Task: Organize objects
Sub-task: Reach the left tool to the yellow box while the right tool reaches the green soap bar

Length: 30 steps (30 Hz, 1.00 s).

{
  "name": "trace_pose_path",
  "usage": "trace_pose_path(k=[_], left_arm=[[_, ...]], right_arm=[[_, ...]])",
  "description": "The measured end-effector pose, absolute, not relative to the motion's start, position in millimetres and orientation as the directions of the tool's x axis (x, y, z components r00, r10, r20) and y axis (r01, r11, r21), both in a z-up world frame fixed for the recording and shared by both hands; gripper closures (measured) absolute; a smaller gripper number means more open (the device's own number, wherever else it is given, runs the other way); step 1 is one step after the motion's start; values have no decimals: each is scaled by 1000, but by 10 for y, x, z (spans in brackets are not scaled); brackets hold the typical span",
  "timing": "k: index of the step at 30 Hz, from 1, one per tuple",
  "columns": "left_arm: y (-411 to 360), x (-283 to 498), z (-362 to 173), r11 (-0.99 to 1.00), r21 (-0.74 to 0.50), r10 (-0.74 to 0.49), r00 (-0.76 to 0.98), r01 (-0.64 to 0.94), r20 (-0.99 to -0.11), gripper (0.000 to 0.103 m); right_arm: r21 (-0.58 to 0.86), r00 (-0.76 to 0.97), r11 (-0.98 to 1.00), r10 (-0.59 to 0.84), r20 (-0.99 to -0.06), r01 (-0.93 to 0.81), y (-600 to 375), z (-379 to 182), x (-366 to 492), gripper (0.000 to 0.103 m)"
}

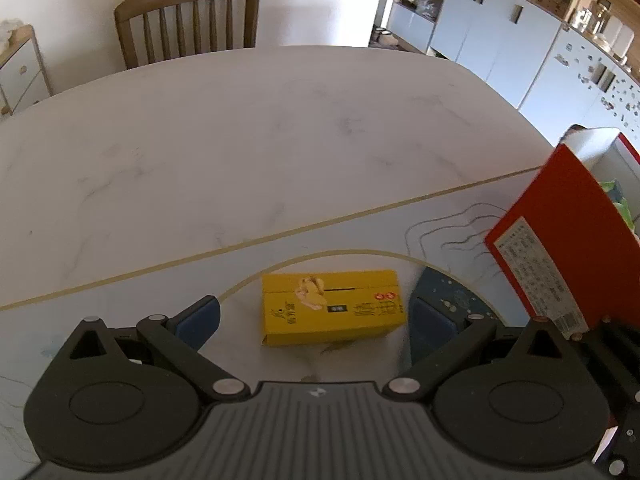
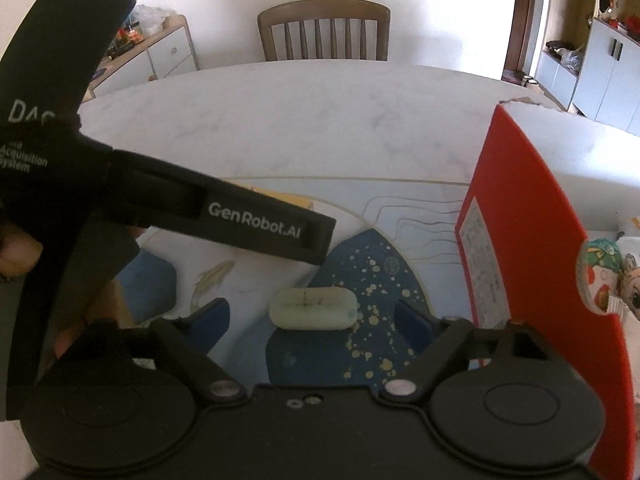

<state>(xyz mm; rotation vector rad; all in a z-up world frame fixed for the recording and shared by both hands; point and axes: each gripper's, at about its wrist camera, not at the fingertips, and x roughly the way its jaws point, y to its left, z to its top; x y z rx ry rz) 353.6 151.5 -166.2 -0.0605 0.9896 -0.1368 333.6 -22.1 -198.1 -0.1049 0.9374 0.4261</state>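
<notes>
A yellow box (image 1: pixel 332 307) lies flat on the surface, printed face up, its long side running across the view. A pale oval case (image 2: pixel 313 308) lies flat on the mat's blue patch. A tall red box (image 2: pixel 524 248) stands upright beside both.

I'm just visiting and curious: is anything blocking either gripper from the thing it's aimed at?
Nothing visible does. The yellow box lies on the table straight ahead of the open left gripper. The pale oblong piece lies between the open fingers of the right gripper. The red box stands off to the side.
</notes>
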Motion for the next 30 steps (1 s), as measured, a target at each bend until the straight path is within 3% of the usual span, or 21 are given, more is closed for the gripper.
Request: trace_pose_path(k=[8, 15, 18, 30], left_arm=[[1471, 3537, -1701, 985, -118, -168, 557, 125, -813, 2], [1452, 3521, -1708, 984, -119, -173, 568, 131, -804, 27], [1455, 3516, -1698, 984, -122, -176, 568, 134, -804, 28], [1460, 3332, -1494, 981, -122, -188, 580, 151, -793, 30]], right_arm=[[81, 505, 908, 300, -809, -410, -177, -2065, 3371, 32], [57, 515, 909, 284, -809, -412, -156, -2100, 3384, 43], [56, 517, 910, 283, -808, -410, -158, -2085, 3387, 53], [62, 526, 908, 295, -798, -415, -197, -1842, 3310, 54]])
